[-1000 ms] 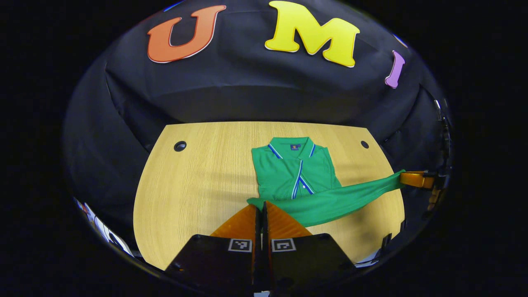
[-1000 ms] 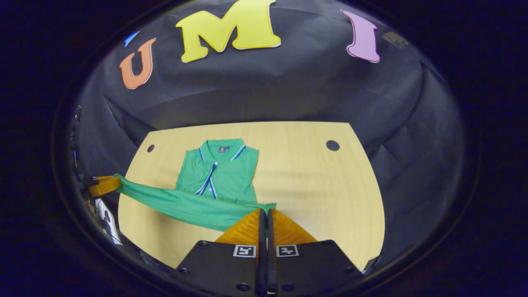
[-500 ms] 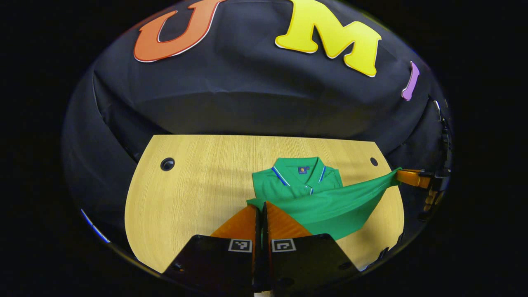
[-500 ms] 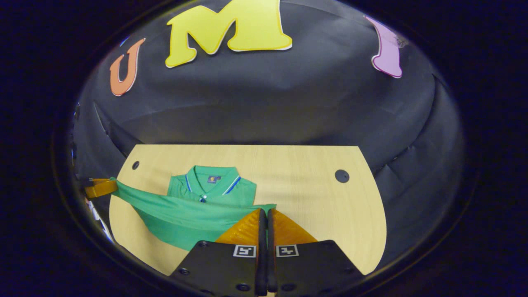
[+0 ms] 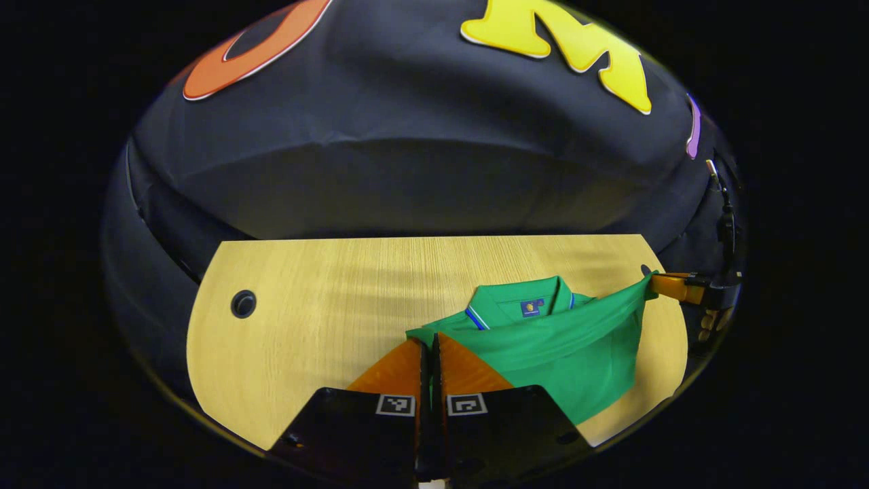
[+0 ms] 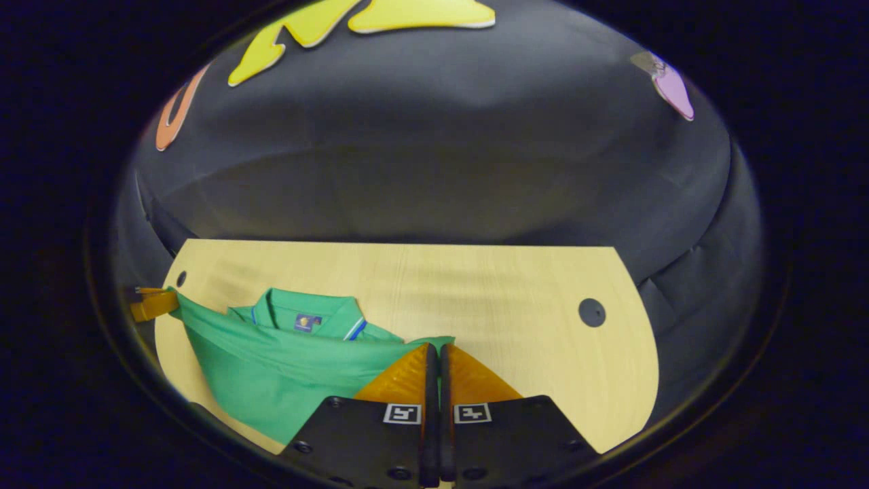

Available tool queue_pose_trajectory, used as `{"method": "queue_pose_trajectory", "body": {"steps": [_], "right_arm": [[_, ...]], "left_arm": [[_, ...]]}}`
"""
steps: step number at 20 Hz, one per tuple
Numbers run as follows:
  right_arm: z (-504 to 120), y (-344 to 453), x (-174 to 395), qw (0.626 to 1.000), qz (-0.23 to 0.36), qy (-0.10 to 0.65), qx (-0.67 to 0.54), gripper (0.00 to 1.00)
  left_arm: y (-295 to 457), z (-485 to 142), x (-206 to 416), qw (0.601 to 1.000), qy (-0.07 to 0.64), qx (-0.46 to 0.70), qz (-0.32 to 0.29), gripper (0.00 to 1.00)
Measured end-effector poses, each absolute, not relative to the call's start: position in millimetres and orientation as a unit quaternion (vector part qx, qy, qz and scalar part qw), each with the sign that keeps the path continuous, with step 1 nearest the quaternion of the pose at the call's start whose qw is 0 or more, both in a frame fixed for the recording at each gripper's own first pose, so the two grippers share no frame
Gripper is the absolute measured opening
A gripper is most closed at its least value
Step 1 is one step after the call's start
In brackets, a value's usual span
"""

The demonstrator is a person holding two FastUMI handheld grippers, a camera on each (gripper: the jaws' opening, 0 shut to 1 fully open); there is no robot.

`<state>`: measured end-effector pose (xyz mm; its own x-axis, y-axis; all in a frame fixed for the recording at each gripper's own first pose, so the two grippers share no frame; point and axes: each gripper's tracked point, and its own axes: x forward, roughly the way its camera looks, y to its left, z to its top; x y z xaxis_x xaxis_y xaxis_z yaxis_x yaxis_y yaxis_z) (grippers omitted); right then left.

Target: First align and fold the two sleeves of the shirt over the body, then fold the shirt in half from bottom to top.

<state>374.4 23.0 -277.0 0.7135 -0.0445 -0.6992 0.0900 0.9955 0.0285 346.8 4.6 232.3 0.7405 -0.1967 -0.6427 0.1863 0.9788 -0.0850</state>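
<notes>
Right now your left gripper (image 5: 429, 344) is pinched tight on one bottom corner of the shirt (image 5: 557, 346). Your right gripper (image 6: 434, 348) is pinched tight on the other corner. You hold both corners up so the hem stretches flat between them and can go over the top half. The shirt lies on the table (image 5: 326, 299), sleeves already tucked in. Its collar (image 6: 305, 314) pokes out just past the lifted hem.
</notes>
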Motion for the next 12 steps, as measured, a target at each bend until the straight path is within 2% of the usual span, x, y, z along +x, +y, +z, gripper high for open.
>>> {"method": "queue_pose_trajectory", "body": {"steps": [1, 4, 12], "right_arm": [[-290, 24, 379, 0.920, -0.036, 0.388, 0.036, 0.03], [-319, 18, 382, 0.909, -0.043, 0.412, 0.043, 0.03], [-344, 12, 382, 0.897, -0.060, 0.435, 0.049, 0.05]], "left_arm": [[7, 218, 351, 0.930, 0.355, -0.013, -0.096, 0.03], [14, 182, 358, 0.922, 0.379, -0.024, -0.079, 0.03], [20, 165, 367, 0.920, 0.385, -0.006, -0.070, 0.06]]}}
